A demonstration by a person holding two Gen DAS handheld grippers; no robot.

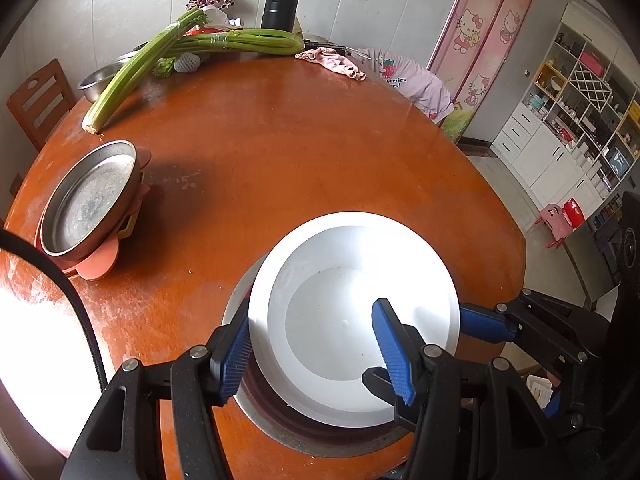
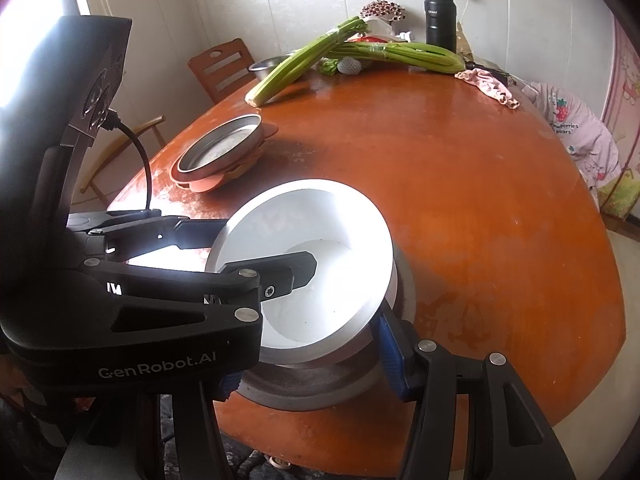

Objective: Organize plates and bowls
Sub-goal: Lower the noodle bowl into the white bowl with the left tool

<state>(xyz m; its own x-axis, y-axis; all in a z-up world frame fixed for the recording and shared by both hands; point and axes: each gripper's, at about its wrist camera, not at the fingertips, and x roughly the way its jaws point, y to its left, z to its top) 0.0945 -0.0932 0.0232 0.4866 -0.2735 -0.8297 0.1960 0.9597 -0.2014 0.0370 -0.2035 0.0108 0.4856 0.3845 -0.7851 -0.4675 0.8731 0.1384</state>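
Fingers of the left gripper (image 1: 316, 354) are standing wide, one blue pad (image 1: 236, 354) just outside the left rim of the white bowl (image 1: 352, 312) and the other pad over its inside at lower right, so the near wall of the bowl is lying between them in the lower centre of the left wrist frame. Whether either pad is actually touching the rim cannot be told. From the right of that frame the right gripper (image 2: 316, 364) is reaching in; in its own view its fingers are also standing wide, straddling the near edge of the same stack at the bottom centre, one blue pad (image 2: 394, 364) sitting just beside the lower right rim, the other mostly hidden under the left gripper's black body. That white bowl is sitting inside a wider metal dish (image 1: 276, 420) on the orange surface (image 1: 320, 152), and nothing is showing inside it. Being round, it is offering no long axis, so the coming move probably depends on which rim sits between which fingers; the left looks better placed. Well apart, at the left edge of the left wrist frame, a steel plate (image 1: 90, 200) is resting on a stack of coral-coloured plates (image 1: 100, 264). Celery (image 1: 168, 52) and a black flask (image 1: 278, 4) are lying along the top.
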